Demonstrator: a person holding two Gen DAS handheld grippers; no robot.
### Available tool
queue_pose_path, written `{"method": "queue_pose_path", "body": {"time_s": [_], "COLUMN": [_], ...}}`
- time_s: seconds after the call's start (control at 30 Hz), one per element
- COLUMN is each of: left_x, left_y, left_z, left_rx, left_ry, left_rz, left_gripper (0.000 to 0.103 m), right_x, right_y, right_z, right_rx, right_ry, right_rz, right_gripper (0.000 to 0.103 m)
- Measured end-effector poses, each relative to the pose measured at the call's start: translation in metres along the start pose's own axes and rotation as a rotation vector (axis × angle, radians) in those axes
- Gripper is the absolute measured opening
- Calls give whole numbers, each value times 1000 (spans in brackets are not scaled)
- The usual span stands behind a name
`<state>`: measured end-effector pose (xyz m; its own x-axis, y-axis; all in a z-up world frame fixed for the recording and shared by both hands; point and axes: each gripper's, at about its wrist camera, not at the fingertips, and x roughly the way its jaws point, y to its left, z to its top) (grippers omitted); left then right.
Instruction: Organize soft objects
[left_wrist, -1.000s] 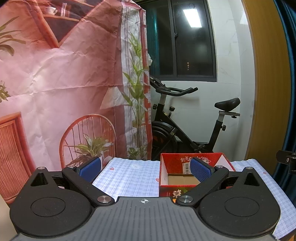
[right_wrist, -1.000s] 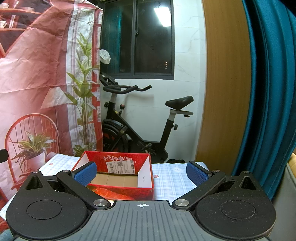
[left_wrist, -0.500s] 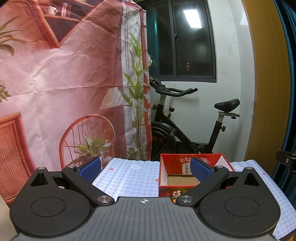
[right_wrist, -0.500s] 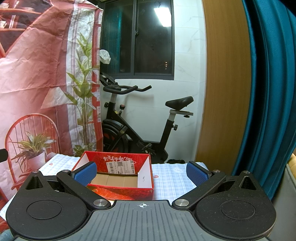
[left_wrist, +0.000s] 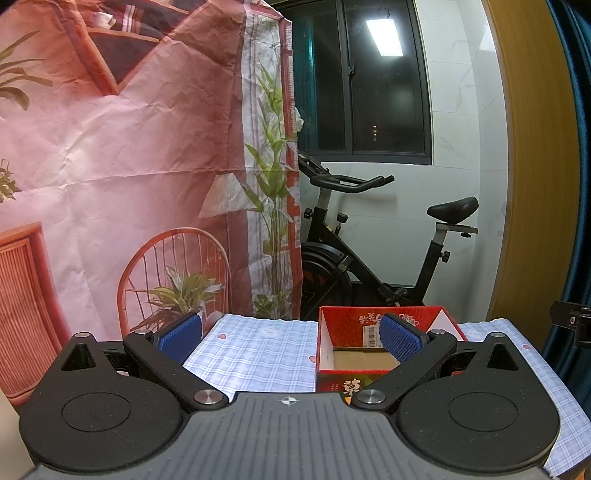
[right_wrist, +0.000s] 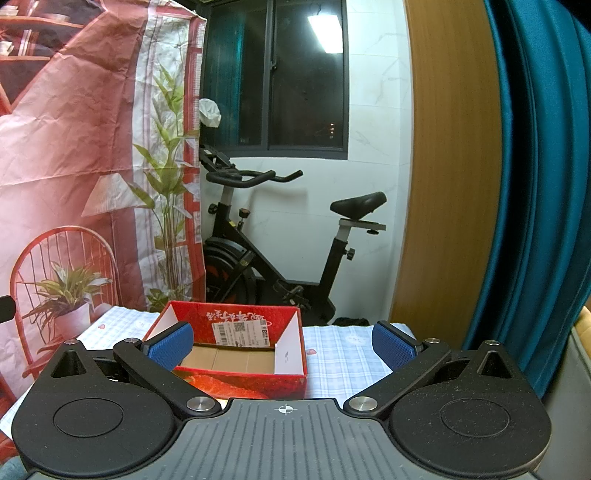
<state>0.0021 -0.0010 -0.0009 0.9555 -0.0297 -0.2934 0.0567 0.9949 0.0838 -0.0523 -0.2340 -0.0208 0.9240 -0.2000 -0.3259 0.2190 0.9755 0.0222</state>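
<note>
Red cardboard box (left_wrist: 384, 350) seen at 1 o'clock on the checked tablecloth (left_wrist: 258, 350), open-topped, white inner walls, brown floor, barcode label, nothing inside, left gripper (left_wrist: 290, 338) and right gripper (right_wrist: 282, 345) both spread wide, nothing held.

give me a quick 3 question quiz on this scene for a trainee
1. True or false: the red box already holds soft objects.
2. Which state are both the left gripper and right gripper in? A) open, empty B) shut on cloth C) shut, empty
3. Fill in: behind the table stands an exercise ____.

Key: 1 false, only its bare cardboard bottom shows; 2 A; 3 bike.
</note>
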Motion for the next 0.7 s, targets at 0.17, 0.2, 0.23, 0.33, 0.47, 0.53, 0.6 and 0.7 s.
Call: {"method": "queue_pose_path", "body": {"time_s": [0.17,0.2,0.23,0.33,0.47,0.53,0.6,0.7], "left_x": [0,0,0,0,0,0,0,0], "left_y": [1,1,0,0,0,0,0,0], "left_z": [0,0,0,0,0,0,0,0], "left_rx": [-1,-1,-2,-2,-1,-2,-2,-2], "left_ry": [0,0,0,0,1,0,0,1], "left_rz": [0,0,0,0,-1,-1,-1,-1], "left_gripper": [103,103,103,103,103,103,103,103], "right_x": [-1,-1,1,1,1,1,0,0], "right_y": [-1,-1,2,2,2,1,2,2], "right_z": [1,1,-1,-1,-1,-1,-1,-1], "right_rx": [1,0,0,0,1,0,0,0], "right_ry": [2,2,2,2,2,2,2,2], "right_rz": [-1,-1,-1,-1,-1,-1,-1,-1], "right_gripper": [103,103,103,103,103,103,103,103]}}
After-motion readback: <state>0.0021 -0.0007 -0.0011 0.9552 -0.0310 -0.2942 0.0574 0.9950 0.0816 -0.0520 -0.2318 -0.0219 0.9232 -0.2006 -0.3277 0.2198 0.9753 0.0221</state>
